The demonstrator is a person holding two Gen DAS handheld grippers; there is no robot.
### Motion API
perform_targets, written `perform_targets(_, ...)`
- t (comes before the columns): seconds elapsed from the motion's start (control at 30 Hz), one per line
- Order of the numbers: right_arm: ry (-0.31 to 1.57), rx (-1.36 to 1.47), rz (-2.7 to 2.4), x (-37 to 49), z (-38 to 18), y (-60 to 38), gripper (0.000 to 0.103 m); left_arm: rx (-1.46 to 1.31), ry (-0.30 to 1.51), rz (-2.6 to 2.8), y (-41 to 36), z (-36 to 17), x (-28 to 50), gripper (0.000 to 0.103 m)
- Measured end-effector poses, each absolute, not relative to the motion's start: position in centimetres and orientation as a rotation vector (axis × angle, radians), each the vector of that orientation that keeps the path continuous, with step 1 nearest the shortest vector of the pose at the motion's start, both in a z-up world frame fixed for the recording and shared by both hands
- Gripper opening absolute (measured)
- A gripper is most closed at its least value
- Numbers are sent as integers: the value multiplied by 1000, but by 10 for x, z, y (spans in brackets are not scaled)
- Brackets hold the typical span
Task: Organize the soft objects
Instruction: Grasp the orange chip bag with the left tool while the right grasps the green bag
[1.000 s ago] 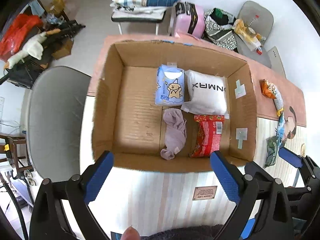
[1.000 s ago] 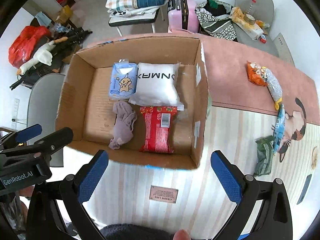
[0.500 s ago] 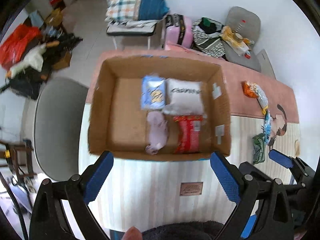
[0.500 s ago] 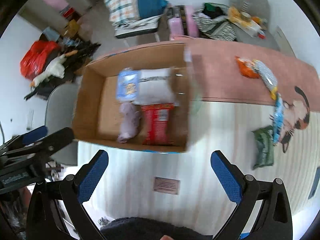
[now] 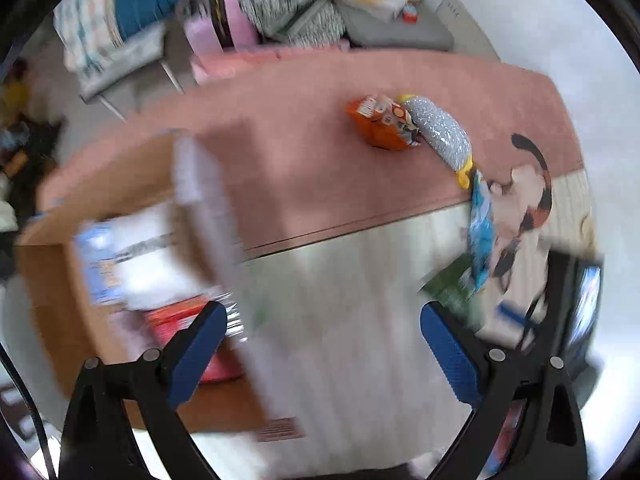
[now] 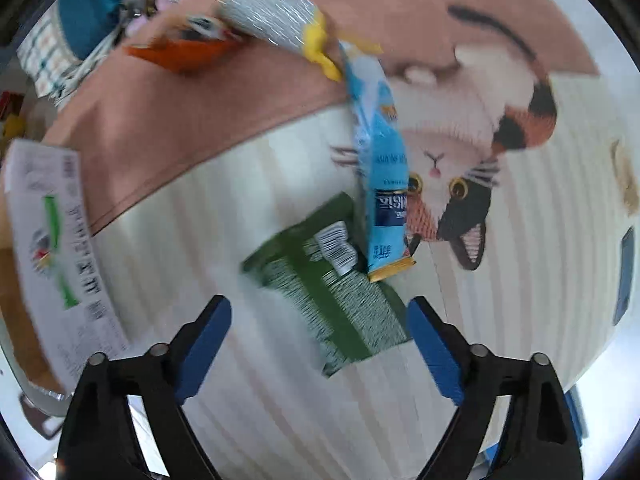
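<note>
While the right gripper (image 6: 320, 344) hangs wide open, a flat green packet (image 6: 320, 280) with a white barcode label lies on the table (image 6: 520, 280) just beyond its fingers; left gripper (image 5: 320, 356) gapes too.

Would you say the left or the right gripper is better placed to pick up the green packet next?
Right, probably. The right gripper is open, with the green packet just ahead between its fingers; the left gripper sees it off to one side.
</note>
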State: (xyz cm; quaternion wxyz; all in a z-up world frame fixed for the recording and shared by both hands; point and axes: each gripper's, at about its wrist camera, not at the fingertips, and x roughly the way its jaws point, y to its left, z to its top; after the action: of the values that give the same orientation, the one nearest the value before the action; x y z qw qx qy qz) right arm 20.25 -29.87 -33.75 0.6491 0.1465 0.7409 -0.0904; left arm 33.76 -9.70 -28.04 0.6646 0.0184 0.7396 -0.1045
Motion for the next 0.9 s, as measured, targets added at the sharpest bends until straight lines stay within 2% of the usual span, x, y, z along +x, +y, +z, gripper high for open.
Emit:
perform_targets(0.1,1711,407,-209,200,-360,-308,80,-139,1775,-246,-115,-318,378,99)
perform_targets(0.3,1712,479,-210,196,-375,-315,80,-343,1852,-203,-139,-372,435,99)
perform_targets(0.6,1730,509,-203,194,-384,-324,80,-289,1917,-108,-162,-426,474,98)
perform_targets(0.67,1736,504,-198,202,-384,-327,80,-225,1918,-105,-167,-433,476,79)
perform_targets(0.73,1733,502,-199,208,-381,-331,80,-168,1913,-113,-172,-435,476,70)
perform_targets(0.77,1729,500,-198,211,-378,-334,80,-132,1897,-127,-176,-432,475,61)
perform_targets(0.9,1722,463,-186,212,-366,-333,80,11,1849,-166,-179,-424,454,57)
